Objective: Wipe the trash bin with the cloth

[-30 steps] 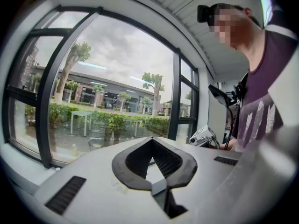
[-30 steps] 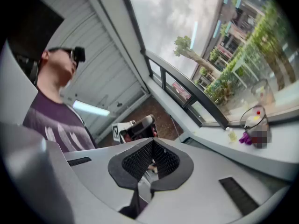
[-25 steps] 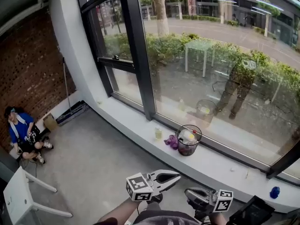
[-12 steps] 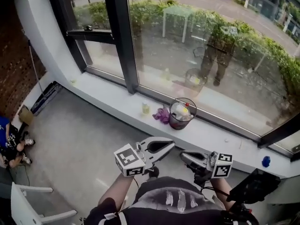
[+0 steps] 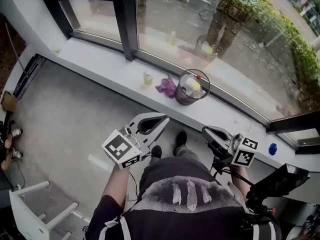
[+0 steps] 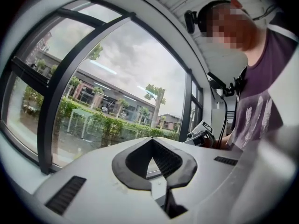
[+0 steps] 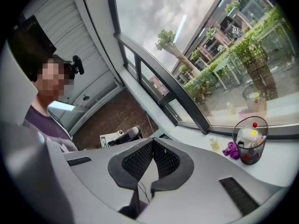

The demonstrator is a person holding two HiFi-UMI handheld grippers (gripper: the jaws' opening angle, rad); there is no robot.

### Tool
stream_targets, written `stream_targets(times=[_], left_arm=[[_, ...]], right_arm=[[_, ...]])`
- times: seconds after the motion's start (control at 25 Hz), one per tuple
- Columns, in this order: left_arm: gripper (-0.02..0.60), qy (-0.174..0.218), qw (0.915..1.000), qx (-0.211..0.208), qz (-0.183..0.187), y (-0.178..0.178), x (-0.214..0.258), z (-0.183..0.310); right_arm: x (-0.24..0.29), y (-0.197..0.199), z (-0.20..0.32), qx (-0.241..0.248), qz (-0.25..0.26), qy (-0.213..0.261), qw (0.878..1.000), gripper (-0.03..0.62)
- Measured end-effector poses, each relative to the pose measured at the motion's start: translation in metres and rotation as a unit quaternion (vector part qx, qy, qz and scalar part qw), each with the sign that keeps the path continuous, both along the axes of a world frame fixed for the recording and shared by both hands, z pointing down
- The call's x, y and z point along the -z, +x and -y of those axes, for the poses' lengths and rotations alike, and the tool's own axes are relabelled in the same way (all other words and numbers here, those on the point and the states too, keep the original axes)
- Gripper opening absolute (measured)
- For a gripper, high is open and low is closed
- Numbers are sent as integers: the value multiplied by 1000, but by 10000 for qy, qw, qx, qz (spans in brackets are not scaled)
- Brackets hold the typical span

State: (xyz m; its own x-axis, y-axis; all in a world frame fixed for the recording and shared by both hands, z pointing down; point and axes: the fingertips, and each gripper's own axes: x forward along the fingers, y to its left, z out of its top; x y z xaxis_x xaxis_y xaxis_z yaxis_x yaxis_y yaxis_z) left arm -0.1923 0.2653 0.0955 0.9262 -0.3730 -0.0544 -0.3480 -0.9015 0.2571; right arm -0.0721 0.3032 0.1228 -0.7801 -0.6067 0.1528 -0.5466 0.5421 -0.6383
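Trash bin sitting on the window ledge, cloth and small bottle lining up to its left.
The cloth is lying just beside the trash bin, the small bottle is standing left of the cloth, and the window is rising behind them. The left gripper and right gripper are hanging side by side over the floor, short of the ledge.

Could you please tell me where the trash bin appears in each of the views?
Head view: trash bin on the windowsill, upper centre.
Left gripper view: not in it.
Right gripper view: trash bin at lower right, on the windowsill.
Shared landmark: purple cloth lying just left of the trash bin.
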Motion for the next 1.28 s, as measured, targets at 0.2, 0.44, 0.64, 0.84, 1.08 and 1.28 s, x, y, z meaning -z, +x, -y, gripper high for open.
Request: stream_targets(times=[0.2,0.44,0.64,0.84,1.08,1.28], left_arm=[[-8,57,9989,281,376,-4,-8,23],[-6,-1,9954,505,810,0,-17,52],[-8,-152,9914,421,1233,49,-28,90],[-8,-6,9837,507,1724,100,-41,136],[-8,210,9639,758,2545,132,-58,184],[-8,417,9483,590,3092,142,-95,217]], right_arm=[[-9,4,37,125,-805,372,9960,0],[-36,34,89,-114,-937,215,9953,0],[-62,104,119,-440,-1131,-11,9926,0],[-115,190,145,-640,-1502,-522,9852,0],[-153,232,196,-479,-1861,-601,9795,0],[-197,239,228,-469,-2335,-920,9669,0]])
